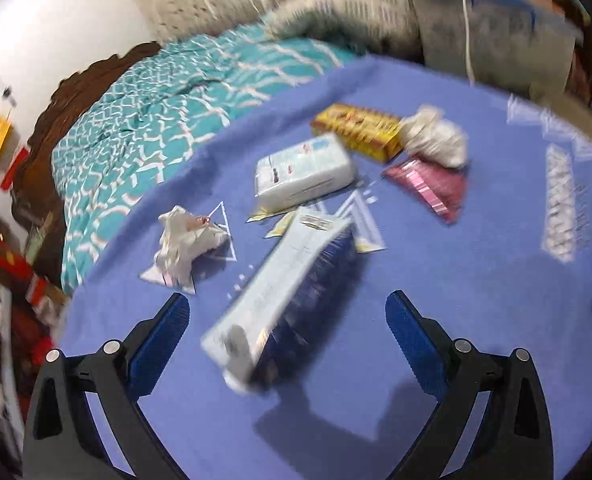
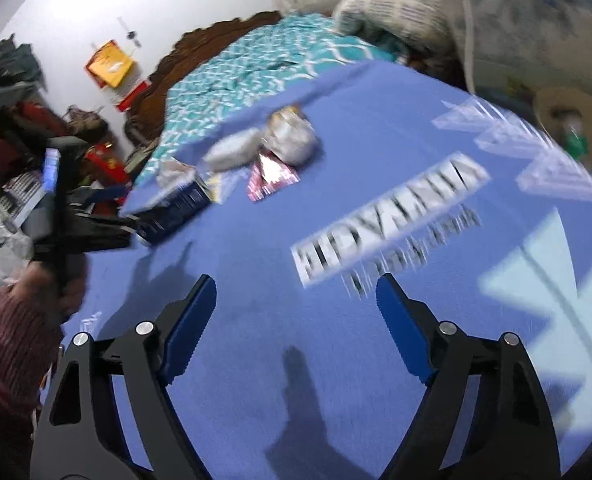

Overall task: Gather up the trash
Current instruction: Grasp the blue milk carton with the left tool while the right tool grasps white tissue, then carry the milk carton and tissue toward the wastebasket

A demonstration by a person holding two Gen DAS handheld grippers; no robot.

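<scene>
Trash lies on a blue cloth (image 1: 455, 280). In the left wrist view a long white-and-blue box (image 1: 284, 292) lies between my open left gripper (image 1: 288, 312) fingers, not gripped. Beyond it are a white tissue pack (image 1: 303, 168), a yellow box (image 1: 359, 130), a crumpled paper wad (image 1: 184, 240), a second crumpled wad (image 1: 435, 138) and a pink wrapper (image 1: 431, 186). My right gripper (image 2: 296, 296) is open and empty over bare cloth. The right wrist view shows the left gripper (image 2: 96, 224) at the dark blue box (image 2: 176, 208), the pink wrapper (image 2: 272, 176) and a wad (image 2: 292, 136).
A bed with a teal patterned cover (image 1: 156, 120) lies behind the cloth. A grey bin with a blue handle (image 1: 507, 32) stands at the back right. Cluttered red items (image 1: 12, 280) sit at the left. White printed lettering (image 2: 387, 216) marks the cloth.
</scene>
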